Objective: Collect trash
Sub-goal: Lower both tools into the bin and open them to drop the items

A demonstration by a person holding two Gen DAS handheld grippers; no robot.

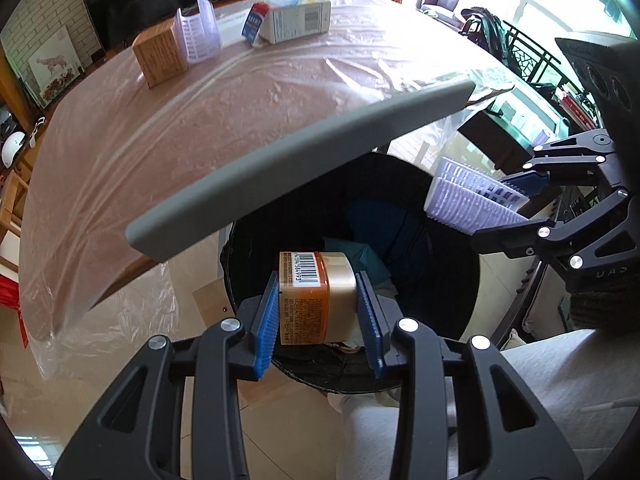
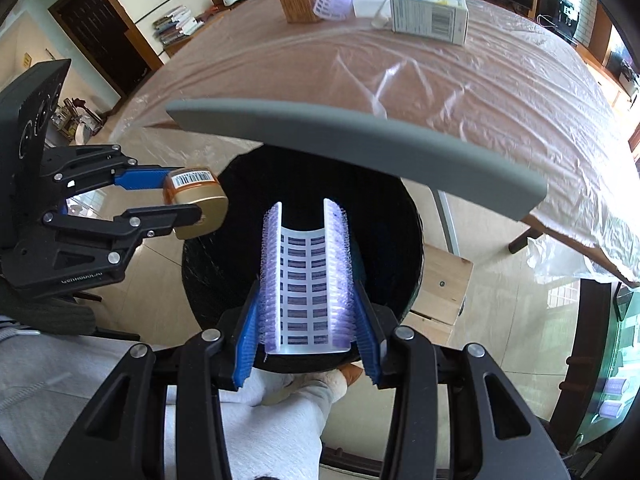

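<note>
My left gripper [image 1: 318, 312] is shut on a small orange jar with a gold lid and a barcode label [image 1: 316, 296], held over the mouth of a black waste bin [image 1: 452, 280]. The same jar [image 2: 196, 204] shows in the right wrist view at the bin's left rim. My right gripper [image 2: 306, 320] is shut on a purple-and-white half hair roller [image 2: 306, 280], also above the bin [image 2: 224, 248]. That roller [image 1: 468, 196] appears at the bin's right side in the left wrist view. The bin's grey lid [image 1: 300, 168] stands raised behind both items.
A table under clear plastic sheeting [image 1: 240, 100] carries a brown box [image 1: 160, 54], another purple roller [image 1: 198, 32] and a white carton [image 1: 296, 20]. A wooden stool [image 2: 444, 284] stands beside the bin. A person's grey-clad legs [image 2: 280, 412] are below the grippers.
</note>
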